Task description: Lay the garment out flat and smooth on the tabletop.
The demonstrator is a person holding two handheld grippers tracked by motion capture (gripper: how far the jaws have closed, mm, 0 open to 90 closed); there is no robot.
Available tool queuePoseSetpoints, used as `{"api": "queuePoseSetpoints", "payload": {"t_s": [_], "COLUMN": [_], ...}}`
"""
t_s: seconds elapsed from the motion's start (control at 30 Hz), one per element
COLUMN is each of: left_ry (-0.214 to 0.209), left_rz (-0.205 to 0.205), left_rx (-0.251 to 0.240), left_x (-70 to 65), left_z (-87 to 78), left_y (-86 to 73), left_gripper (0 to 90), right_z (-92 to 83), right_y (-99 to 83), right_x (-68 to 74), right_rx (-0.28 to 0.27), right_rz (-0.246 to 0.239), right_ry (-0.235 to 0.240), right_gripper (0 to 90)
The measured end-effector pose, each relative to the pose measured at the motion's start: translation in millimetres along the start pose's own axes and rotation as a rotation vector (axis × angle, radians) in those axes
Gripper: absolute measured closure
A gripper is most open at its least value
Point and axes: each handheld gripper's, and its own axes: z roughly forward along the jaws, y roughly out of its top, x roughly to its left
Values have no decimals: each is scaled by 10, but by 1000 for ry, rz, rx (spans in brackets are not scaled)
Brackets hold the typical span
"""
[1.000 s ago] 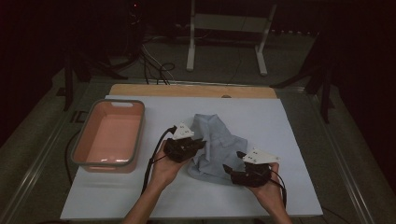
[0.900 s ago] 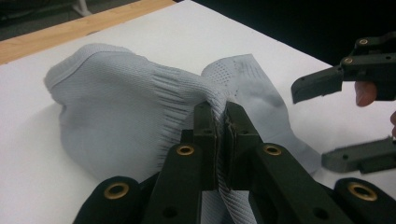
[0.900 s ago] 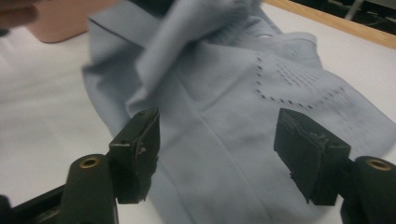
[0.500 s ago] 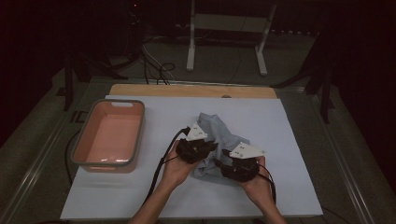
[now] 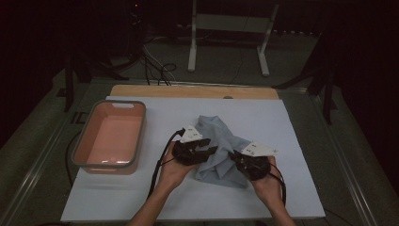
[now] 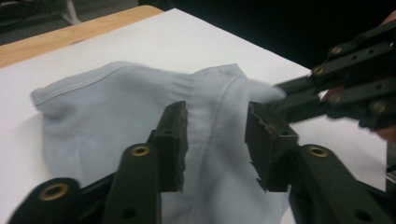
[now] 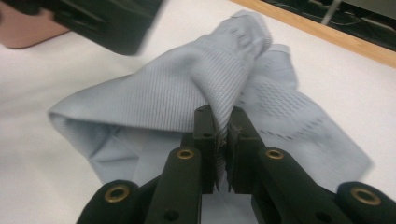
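A light blue-grey garment (image 5: pixel 221 141) lies crumpled on the white table sheet (image 5: pixel 282 122). My left gripper (image 5: pixel 211 149) points at its left side. In the left gripper view my left gripper (image 6: pixel 217 109) is open, its jaws having just been opening. The cloth (image 6: pixel 116 102) lies just beyond the pads, with none of it pinched. My right gripper (image 5: pixel 234 157) comes from the cloth's right side. Its jaws have just been closing, and in the right gripper view my right gripper (image 7: pixel 220 114) is shut on a raised fold of the garment (image 7: pixel 187 88).
A pink tub (image 5: pixel 136 141) with a grey rim stands on the sheet's left side, its inside bare. A wooden strip (image 5: pixel 193 91) borders the far edge. Beyond it are a metal stand (image 5: pixel 228 23) and floor cables (image 5: pixel 155 61).
The two hands drew closer over the garment, then the right hand eased back a little. The left jaws have parted and the right jaws have closed on a fold.
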Motion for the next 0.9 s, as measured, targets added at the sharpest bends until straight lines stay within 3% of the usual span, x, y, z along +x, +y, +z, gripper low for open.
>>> {"api": "queuePoseSetpoints", "payload": {"t_s": [0.07,0.3,0.43,0.7,0.9], "left_ry": [9,39,51,49,47], "left_rz": [-4,-34,-56,-56,-59], "left_rx": [6,45,78,90,79], "left_x": [24,126,191,188,188], "left_z": [-10,14,63,98,59], "left_y": [-24,-157,-241,-281,-288], "left_gripper": [555,535,535,531,476], "right_z": [-31,-122,-148,-178,-75], "right_y": [-30,-192,-270,-115,68], "right_x": [-41,-181,-225,-206,-180], "right_rx": [-3,20,36,-20,-22], "right_rz": [34,47,63,64,74], "right_ry": [-8,-36,-24,16,18], "right_gripper": [842,840,823,447,338]}}
